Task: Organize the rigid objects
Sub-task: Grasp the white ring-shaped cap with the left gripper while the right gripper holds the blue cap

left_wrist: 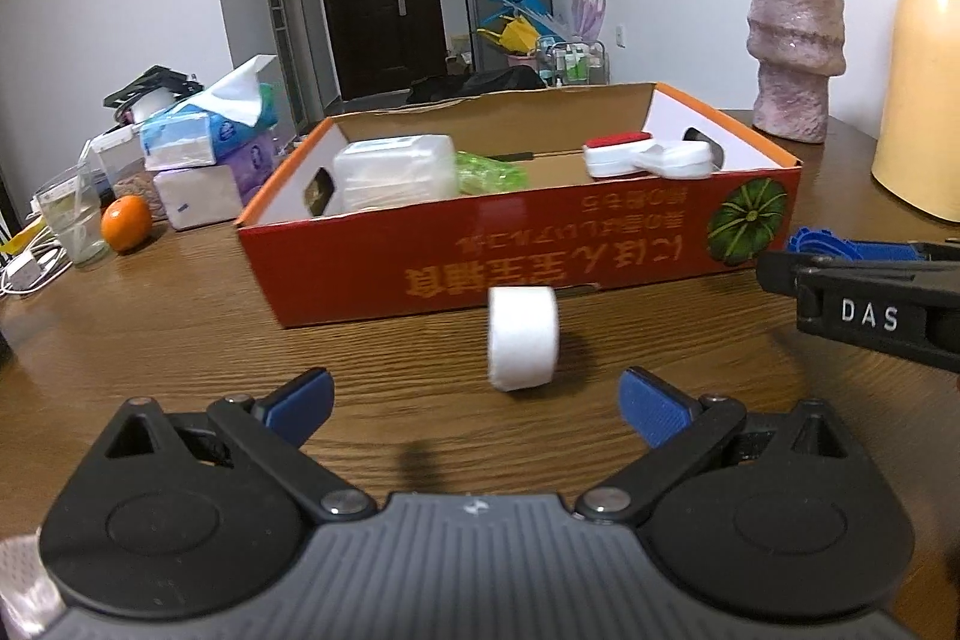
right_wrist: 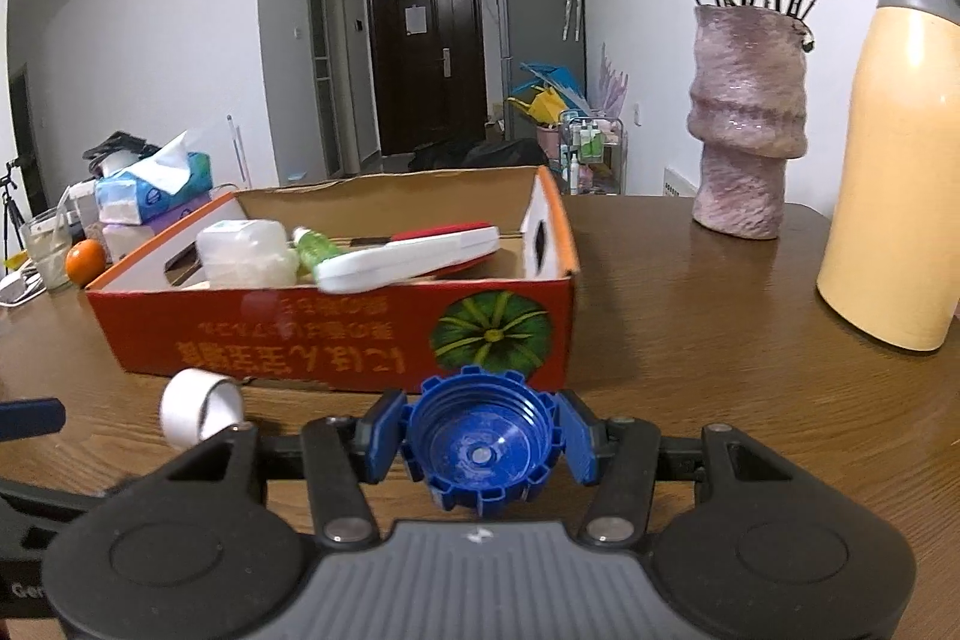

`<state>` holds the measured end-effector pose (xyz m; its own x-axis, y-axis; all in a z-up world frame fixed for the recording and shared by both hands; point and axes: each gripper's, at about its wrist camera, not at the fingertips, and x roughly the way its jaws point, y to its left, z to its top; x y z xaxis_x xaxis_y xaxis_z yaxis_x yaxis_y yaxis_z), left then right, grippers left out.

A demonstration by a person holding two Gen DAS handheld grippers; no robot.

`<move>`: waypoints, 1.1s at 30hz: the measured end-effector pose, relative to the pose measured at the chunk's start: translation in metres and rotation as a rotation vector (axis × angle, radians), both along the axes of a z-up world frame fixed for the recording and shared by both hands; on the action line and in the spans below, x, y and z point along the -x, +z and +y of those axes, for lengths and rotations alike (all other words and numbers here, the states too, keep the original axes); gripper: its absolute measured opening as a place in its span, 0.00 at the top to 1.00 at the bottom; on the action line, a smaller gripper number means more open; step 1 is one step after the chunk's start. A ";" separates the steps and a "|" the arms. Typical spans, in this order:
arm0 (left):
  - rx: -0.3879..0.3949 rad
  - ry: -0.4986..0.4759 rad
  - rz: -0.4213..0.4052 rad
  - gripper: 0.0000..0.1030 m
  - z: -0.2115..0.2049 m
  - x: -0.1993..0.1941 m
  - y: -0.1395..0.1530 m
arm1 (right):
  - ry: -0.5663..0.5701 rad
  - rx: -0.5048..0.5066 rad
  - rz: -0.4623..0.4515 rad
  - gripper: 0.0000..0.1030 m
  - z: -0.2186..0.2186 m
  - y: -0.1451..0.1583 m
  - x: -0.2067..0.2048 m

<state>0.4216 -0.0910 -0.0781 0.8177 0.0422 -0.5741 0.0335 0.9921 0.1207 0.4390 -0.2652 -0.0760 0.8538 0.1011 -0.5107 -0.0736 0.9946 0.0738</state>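
We hold our right gripper (right_wrist: pixel 480 445) clenched on a blue ridged cap (right_wrist: pixel 480 451), its blue pads pressing the cap's toothed rim from both sides, the hollow side of the cap facing the camera. The cap hangs above the wooden tabletop (right_wrist: pixel 690 370), just in front of the near wall of the red cardboard box (right_wrist: pixel 336 334).

Our left gripper (left_wrist: pixel 474 403) is released, its jaws spread wide with nothing between them. A white roll of tape (left_wrist: pixel 523 337) stands on its edge on the tabletop ahead of the left fingertips, apart from them and close to the box's near wall. From the right wrist view the same roll sits to the left of the held cap.

The box sits towards the middle of the tabletop, open at the top. Inside it we see a clear plastic container (left_wrist: pixel 393 172) at the left end, a green crinkled packet (left_wrist: pixel 489 172) beside it, and a white case with a red top (left_wrist: pixel 618 154) towards the right end.

Along the left edge of the tabletop lie tissue packs (left_wrist: pixel 198 136), an orange (left_wrist: pixel 126 223) and a clear cup (left_wrist: pixel 69 217). Near the far right corner stand a pink vase with flowers (right_wrist: pixel 747 124) and a cream thermos jug (right_wrist: pixel 894 148).
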 end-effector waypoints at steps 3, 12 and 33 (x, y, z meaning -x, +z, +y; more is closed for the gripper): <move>-0.003 -0.001 0.008 0.00 -0.010 -0.005 -0.002 | -0.009 -0.004 0.000 0.48 -0.011 0.000 -0.003; -0.003 0.029 0.021 0.00 -0.025 -0.021 -0.005 | -0.016 -0.018 0.001 0.48 -0.032 0.000 -0.012; -0.016 0.090 0.004 0.01 -0.034 -0.048 -0.006 | 0.024 0.002 0.011 0.48 -0.031 -0.009 -0.024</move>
